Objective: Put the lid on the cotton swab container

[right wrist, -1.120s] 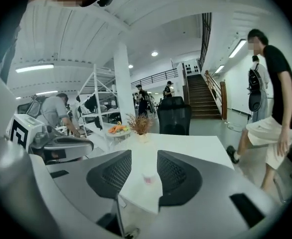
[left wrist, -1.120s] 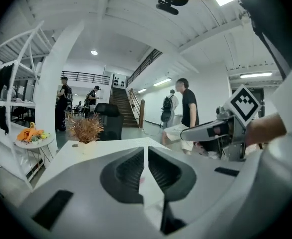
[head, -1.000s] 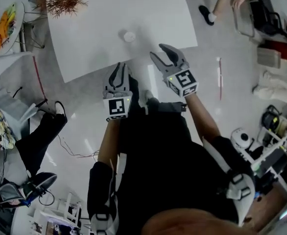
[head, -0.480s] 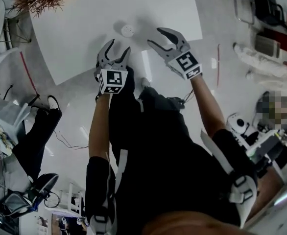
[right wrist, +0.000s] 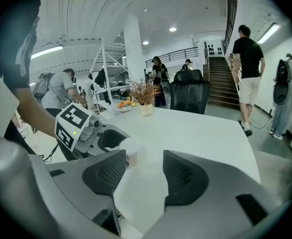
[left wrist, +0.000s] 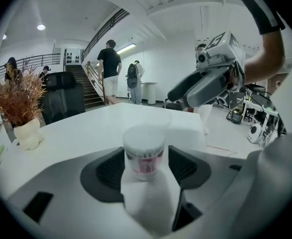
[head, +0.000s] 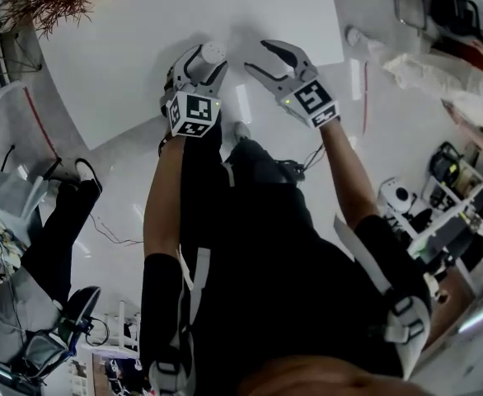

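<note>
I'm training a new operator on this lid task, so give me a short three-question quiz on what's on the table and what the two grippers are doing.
1. True or false: the cotton swab container stands between the jaws of the left gripper.
2. Pick one: in the left gripper view, what stands at the far left corner of the table? A, a laptop; B, a dried plant in a white vase; C, a stack of plates.
3. Short answer: are the jaws of the right gripper open or shut?

Key: 1 true, with the jaws apart on either side of it. 2 B. 3 open, with nothing between them. Both grippers' jaws have just been opening.
</note>
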A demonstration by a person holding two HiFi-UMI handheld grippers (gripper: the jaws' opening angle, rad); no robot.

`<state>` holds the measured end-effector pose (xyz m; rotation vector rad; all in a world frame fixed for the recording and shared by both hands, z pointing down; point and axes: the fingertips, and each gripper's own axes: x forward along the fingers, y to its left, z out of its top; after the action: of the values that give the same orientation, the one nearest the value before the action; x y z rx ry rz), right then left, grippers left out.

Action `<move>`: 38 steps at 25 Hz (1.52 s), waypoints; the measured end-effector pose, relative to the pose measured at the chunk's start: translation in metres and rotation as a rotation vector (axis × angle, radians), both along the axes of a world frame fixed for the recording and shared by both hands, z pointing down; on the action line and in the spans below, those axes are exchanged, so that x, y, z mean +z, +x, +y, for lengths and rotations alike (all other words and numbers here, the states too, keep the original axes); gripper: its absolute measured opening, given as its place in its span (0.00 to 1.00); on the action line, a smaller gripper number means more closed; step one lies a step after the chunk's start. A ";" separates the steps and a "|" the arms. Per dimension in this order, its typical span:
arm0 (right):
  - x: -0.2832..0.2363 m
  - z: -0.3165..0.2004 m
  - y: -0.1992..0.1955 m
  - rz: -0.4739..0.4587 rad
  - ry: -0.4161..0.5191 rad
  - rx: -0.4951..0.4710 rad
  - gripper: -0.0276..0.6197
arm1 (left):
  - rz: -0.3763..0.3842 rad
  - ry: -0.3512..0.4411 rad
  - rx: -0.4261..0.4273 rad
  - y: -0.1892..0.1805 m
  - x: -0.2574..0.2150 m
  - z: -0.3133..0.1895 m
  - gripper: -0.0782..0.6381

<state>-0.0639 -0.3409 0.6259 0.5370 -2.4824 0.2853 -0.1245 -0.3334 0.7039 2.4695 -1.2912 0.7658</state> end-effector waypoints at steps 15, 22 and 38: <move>0.026 0.015 0.008 0.122 0.040 -0.248 0.39 | -0.031 0.004 0.267 0.001 -0.001 0.009 0.43; 0.037 0.019 0.002 0.137 0.049 -0.290 0.39 | -0.030 0.002 0.332 0.002 0.000 0.012 0.43; -0.002 0.017 -0.018 0.102 0.116 -0.384 0.37 | -0.024 0.011 0.339 0.004 -0.004 0.012 0.43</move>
<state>-0.0824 -0.3239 0.6242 0.1087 -2.4483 -0.0362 -0.1202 -0.3210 0.6999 2.7327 -0.8935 0.8665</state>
